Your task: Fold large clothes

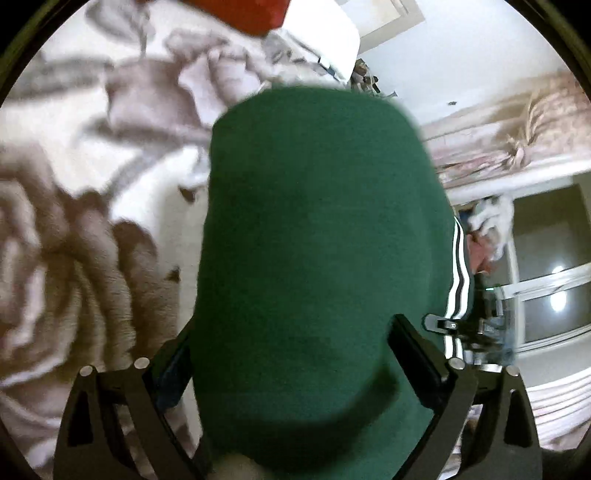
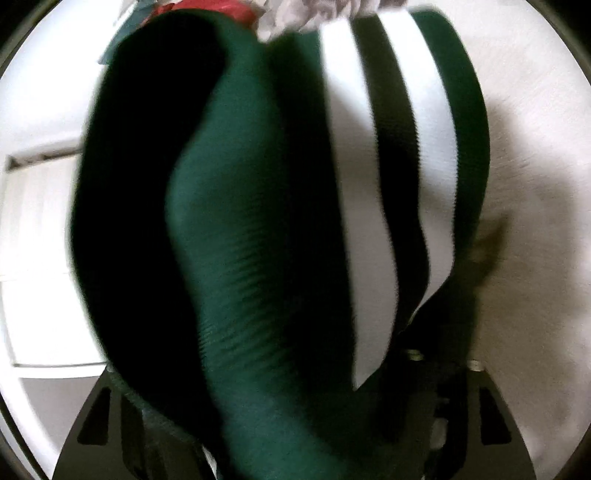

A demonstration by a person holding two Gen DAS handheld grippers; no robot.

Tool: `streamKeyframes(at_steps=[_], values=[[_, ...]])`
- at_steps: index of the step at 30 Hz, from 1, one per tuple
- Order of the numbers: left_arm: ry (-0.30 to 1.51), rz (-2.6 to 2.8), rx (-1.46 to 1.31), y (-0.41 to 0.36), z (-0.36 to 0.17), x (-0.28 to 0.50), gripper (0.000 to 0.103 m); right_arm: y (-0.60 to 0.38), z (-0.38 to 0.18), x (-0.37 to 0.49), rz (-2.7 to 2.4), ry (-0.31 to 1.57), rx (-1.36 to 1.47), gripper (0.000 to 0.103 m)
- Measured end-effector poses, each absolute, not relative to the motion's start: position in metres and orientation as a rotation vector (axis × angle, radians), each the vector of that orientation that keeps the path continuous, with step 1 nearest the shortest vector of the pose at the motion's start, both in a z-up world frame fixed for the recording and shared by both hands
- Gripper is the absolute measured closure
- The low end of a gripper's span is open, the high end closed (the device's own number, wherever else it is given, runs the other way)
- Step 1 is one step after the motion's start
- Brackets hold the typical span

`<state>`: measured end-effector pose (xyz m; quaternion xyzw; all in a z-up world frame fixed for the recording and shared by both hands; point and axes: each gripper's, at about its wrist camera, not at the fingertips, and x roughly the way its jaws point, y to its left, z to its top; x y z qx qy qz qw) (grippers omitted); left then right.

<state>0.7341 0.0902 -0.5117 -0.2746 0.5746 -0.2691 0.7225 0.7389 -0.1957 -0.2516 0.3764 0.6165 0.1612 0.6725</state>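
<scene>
A dark green garment (image 1: 314, 229) fills the middle of the left wrist view, over a floral bedspread. My left gripper (image 1: 291, 343) has its fingers wide apart with the bulky cloth pinched between them. White stripes (image 1: 456, 280) run down the garment's right edge, beside the other gripper's black and metal body (image 1: 458, 326). In the right wrist view the same green garment (image 2: 229, 258), with two broad white stripes (image 2: 362, 184), drapes over my right gripper (image 2: 295, 376). It hides the fingers, so their grip cannot be made out.
The bedspread (image 1: 74, 229) has big brown flowers and takes up the left half. A red item (image 1: 240, 14) and a white pillow (image 1: 325, 40) lie at the far end. A window (image 1: 546, 266) and a patterned drape (image 1: 517, 125) stand to the right.
</scene>
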Motion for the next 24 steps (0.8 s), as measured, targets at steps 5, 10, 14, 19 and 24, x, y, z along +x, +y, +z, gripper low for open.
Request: streamKeyframes(at_steps=[5, 10, 14, 19, 24], values=[[1.141, -0.401, -0.4, 0.089, -0.449, 0.699, 0.005, -0.165, -0.192, 0.701, 0.095, 1.36, 0.542, 0.009], [1.042, -0.216, -0.18, 0.065, -0.401, 0.651, 0.003, -0.178, -0.12, 0.678, -0.164, 1.249, 0.254, 0.008], [1.008, -0.132, -0.112, 0.041, -0.383, 0.608, 0.003, -0.236, -0.097, 0.64, -0.255, 1.172, 0.094, 0.008], [0.965, -0.09, -0.09, 0.017, -0.343, 0.549, 0.002, -0.225, -0.04, 0.554, -0.272, 1.106, 0.01, 0.007], [0.908, -0.102, -0.06, -0.001, -0.292, 0.497, 0.002, -0.216, 0.038, 0.492, -0.269, 1.034, -0.011, 0.007]])
